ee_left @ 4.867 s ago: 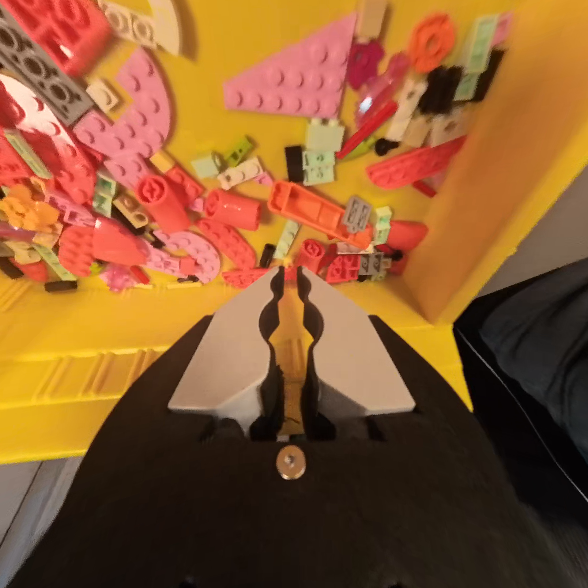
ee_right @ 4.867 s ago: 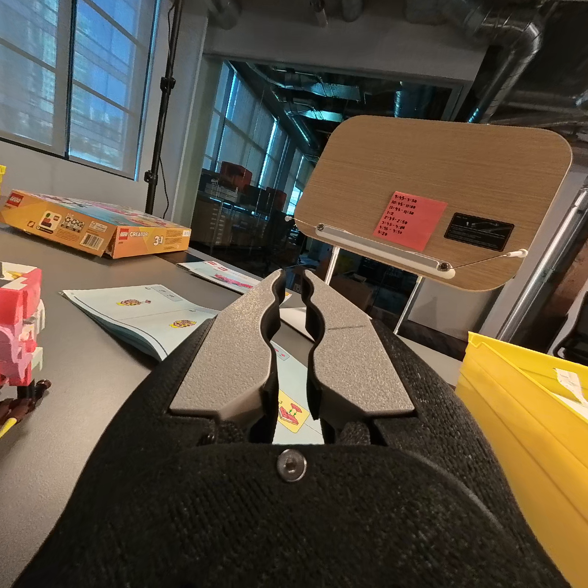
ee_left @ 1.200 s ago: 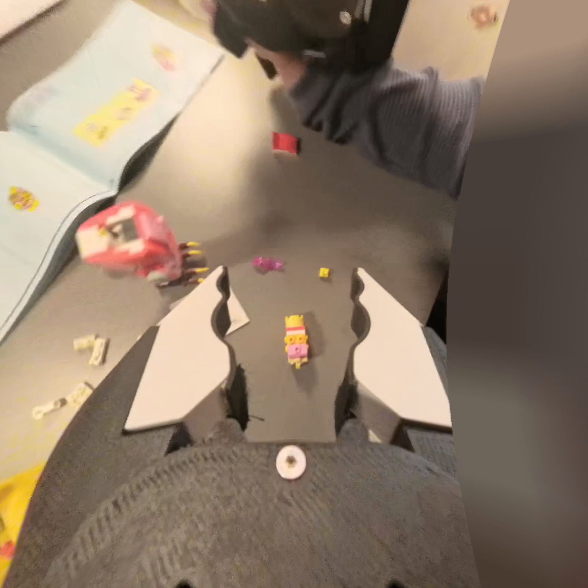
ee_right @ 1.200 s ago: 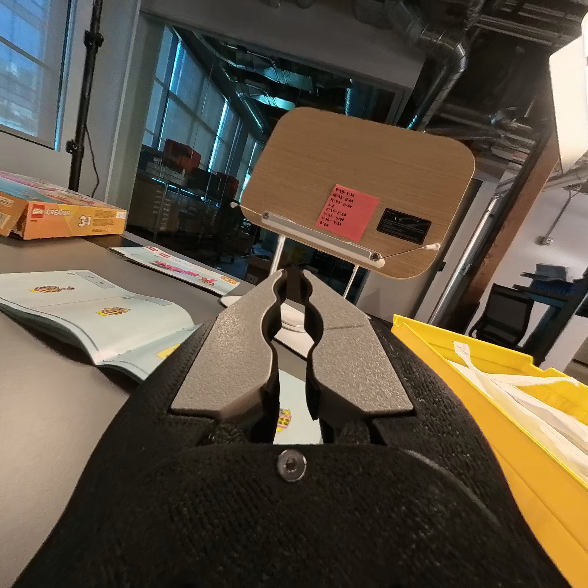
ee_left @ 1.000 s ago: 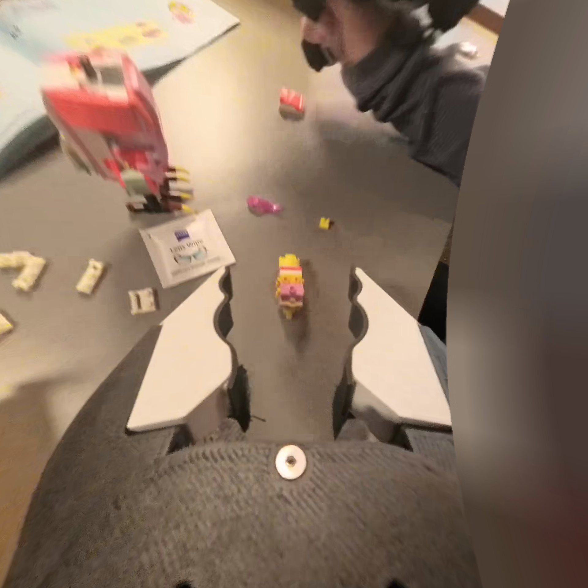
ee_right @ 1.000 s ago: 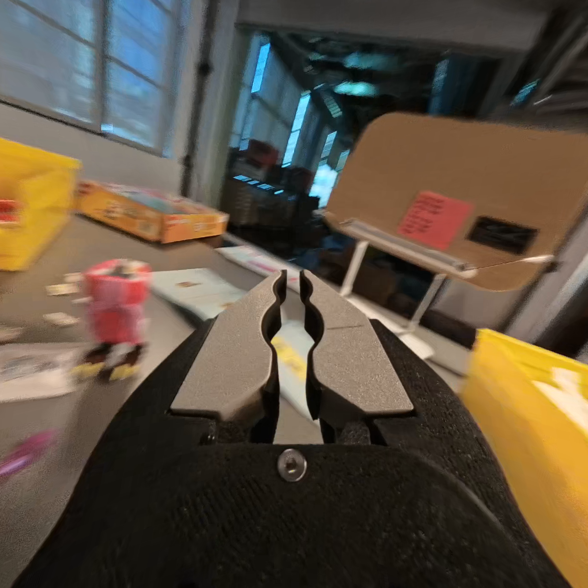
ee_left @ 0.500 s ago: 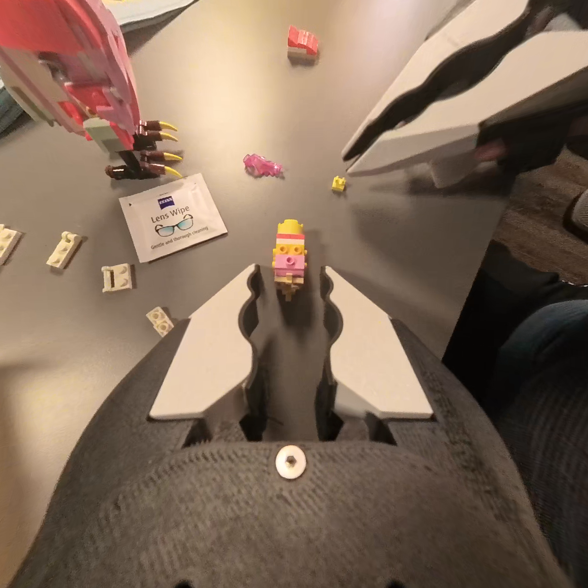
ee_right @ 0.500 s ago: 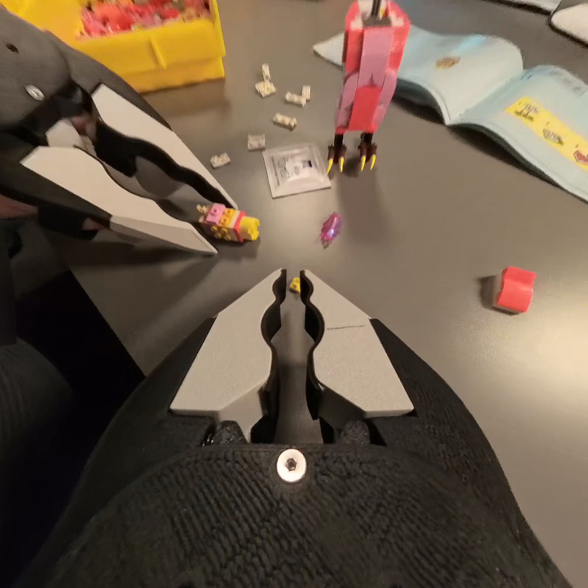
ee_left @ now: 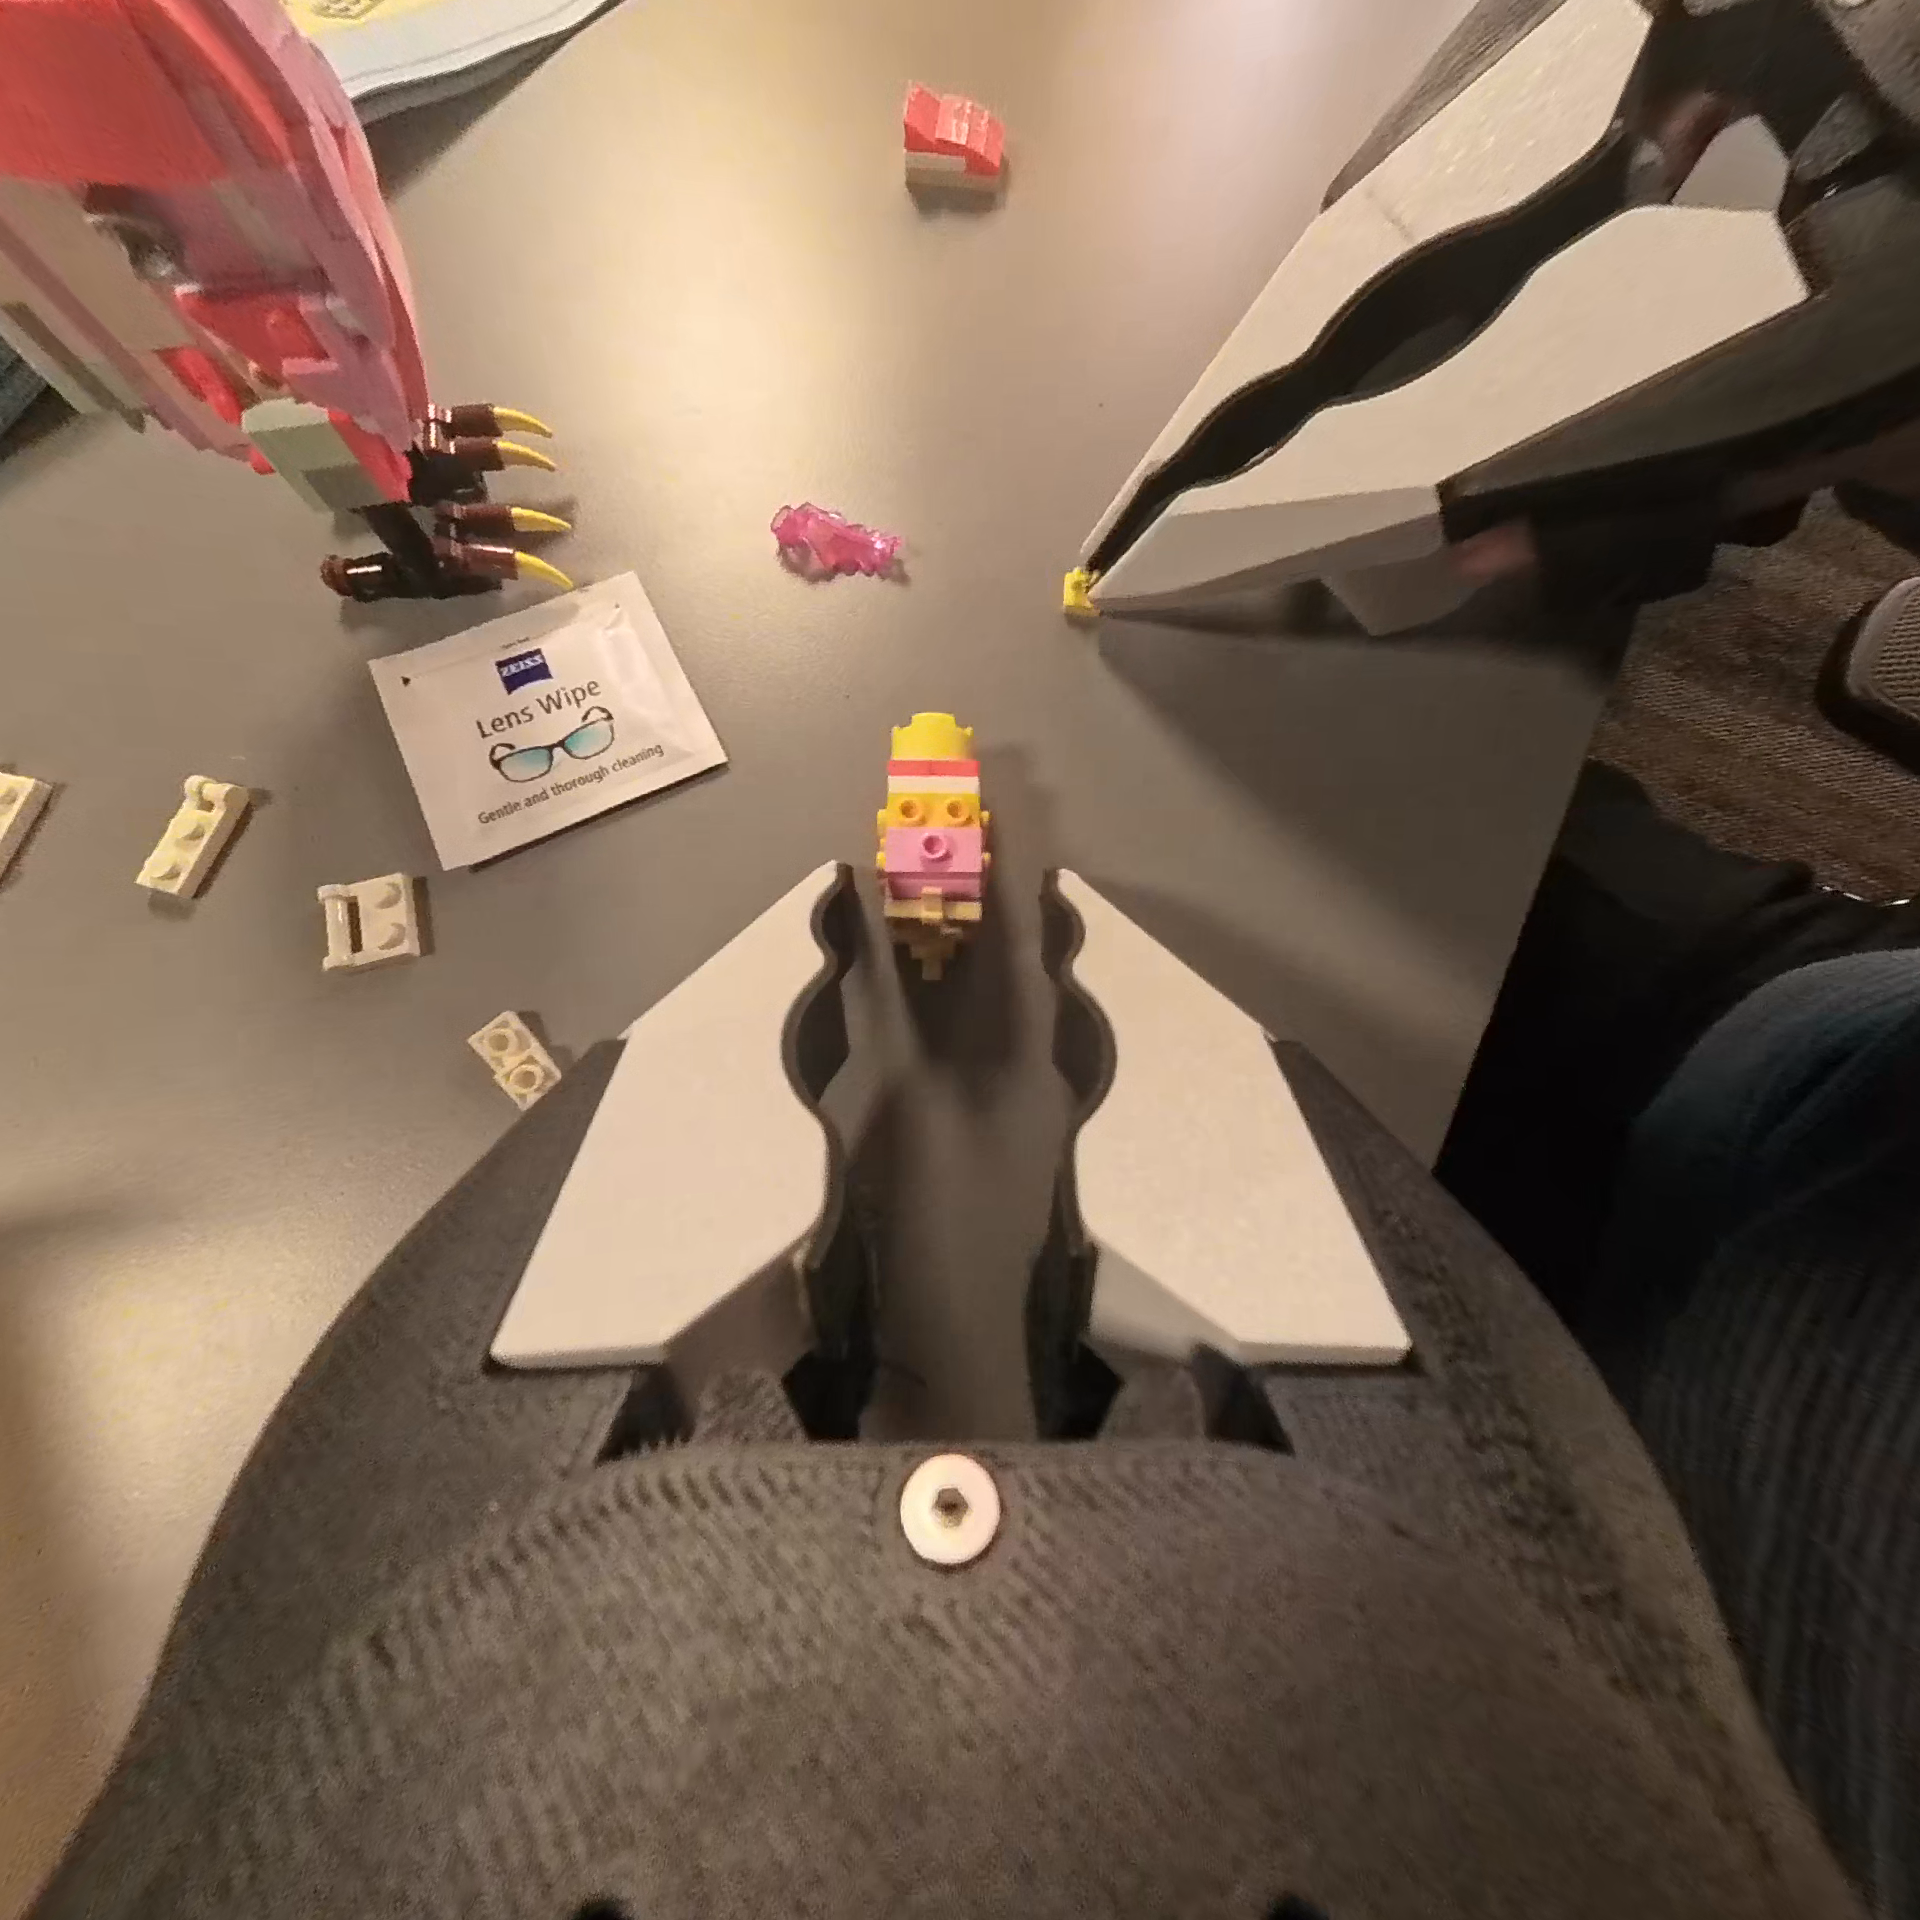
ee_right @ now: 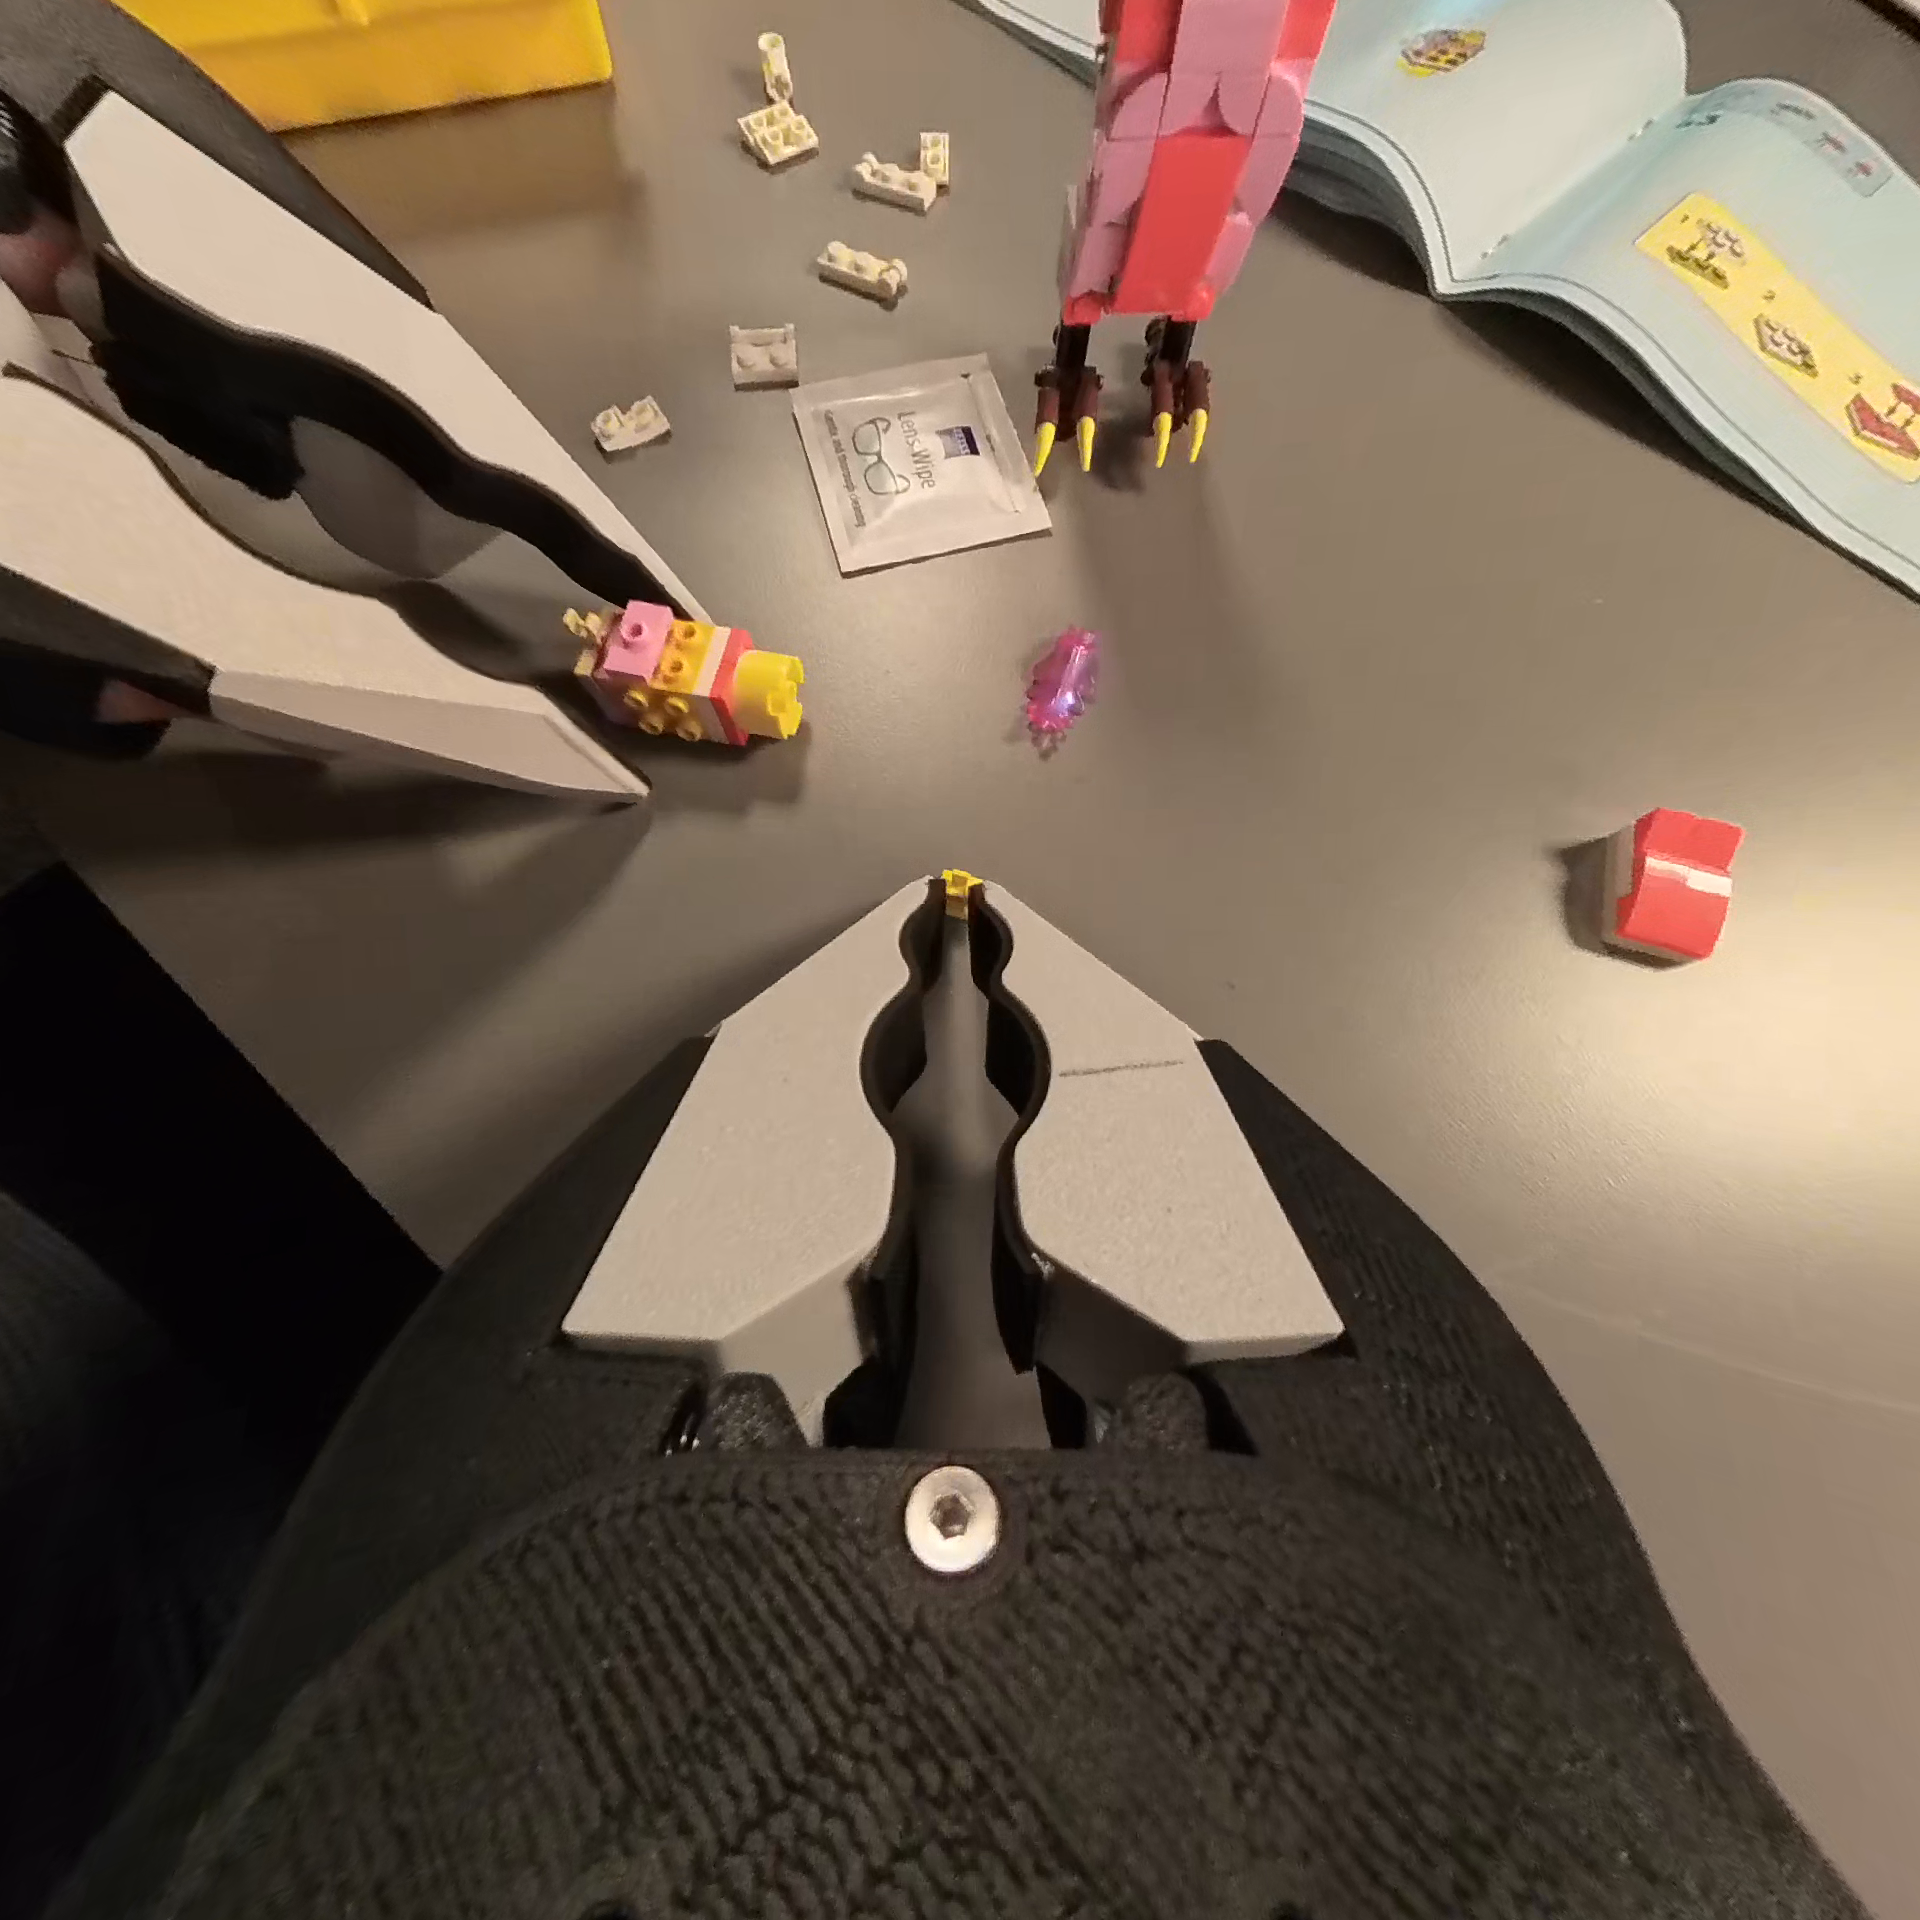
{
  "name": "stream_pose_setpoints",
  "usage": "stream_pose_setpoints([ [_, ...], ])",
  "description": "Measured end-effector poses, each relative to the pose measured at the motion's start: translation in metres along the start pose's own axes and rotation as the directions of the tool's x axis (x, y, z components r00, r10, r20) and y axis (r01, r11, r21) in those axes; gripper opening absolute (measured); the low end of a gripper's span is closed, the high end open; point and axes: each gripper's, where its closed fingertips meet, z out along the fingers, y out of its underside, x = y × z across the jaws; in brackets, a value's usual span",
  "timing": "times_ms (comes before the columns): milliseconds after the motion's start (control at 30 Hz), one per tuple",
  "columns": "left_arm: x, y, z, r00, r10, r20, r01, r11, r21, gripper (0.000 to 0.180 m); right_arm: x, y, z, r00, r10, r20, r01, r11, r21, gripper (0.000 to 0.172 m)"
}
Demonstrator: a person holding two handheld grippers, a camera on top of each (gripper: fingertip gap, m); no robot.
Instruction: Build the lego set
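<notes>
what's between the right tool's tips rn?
A tiny yellow brick piece sits pinched at the very tips of the right tool, low on the grey table. Only its top edge shows; the rest, and whether it's lifted, is hidden by the fingers.

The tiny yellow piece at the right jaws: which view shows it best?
The right wrist view: the tiny yellow piece sits pinched between the right gripper's tips. The left wrist view shows it only partly, at those tips.

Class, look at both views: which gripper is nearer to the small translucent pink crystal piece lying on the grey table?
Right, I judge narrowly. The right gripper pinches a tiny yellow stud just short of the crystal; the left gripper straddles a small yellow-and-pink brick figure slightly farther back.
</notes>
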Motion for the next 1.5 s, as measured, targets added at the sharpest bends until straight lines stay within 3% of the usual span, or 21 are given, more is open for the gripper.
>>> stream_pose_setpoints([
  [300, -0.005, 0.001, -0.002, 0.999, 0.009, -0.030, -0.009, 1.000, -0.001, 0.020, -0.003, -0.002, 0.002, 0.999, -0.026, 0.032, 0.026, 1.000, -0.004, 0.000],
  [433, -0.004, 0.002, -0.002, 0.997, 0.037, -0.066, -0.037, 0.999, -0.003, 0.018, -0.015, -0.013, 0.002, 0.976, -0.160, 0.145, 0.153, 0.986, 0.062, 0.000],
  [567, 0.002, 0.002, -0.003, 0.984, 0.102, -0.145, -0.103, 0.995, -0.001, 0.018, -0.046, -0.041, -0.007, 0.861, -0.407, 0.305, 0.337, 0.906, 0.257, 0.000],
  [633, 0.006, 0.001, -0.003, 0.971, 0.151, -0.186, -0.152, 0.988, 0.010, 0.017, -0.055, -0.048, -0.007, 0.801, -0.476, 0.363, 0.387, 0.875, 0.292, 0.000],
  [833, 0.010, -0.006, -0.008, 0.944, 0.198, -0.264, -0.185, 0.980, 0.073, 0.017, -0.064, -0.048, -0.003, 0.667, -0.500, 0.552, 0.418, 0.865, 0.278, 0.000],
  [1133, 0.012, -0.009, -0.011, 0.926, 0.264, -0.270, -0.240, 0.964, 0.118, 0.017, -0.071, -0.046, -0.002, 0.554, -0.581, 0.597, 0.557, 0.791, 0.254, 0.000],
  [1500, 0.021, -0.004, -0.009, 0.880, 0.403, -0.252, -0.382, 0.915, 0.131, 0.016, -0.075, -0.033, -0.008, 0.339, -0.637, 0.692, 0.768, 0.612, 0.187, 0.000],
])
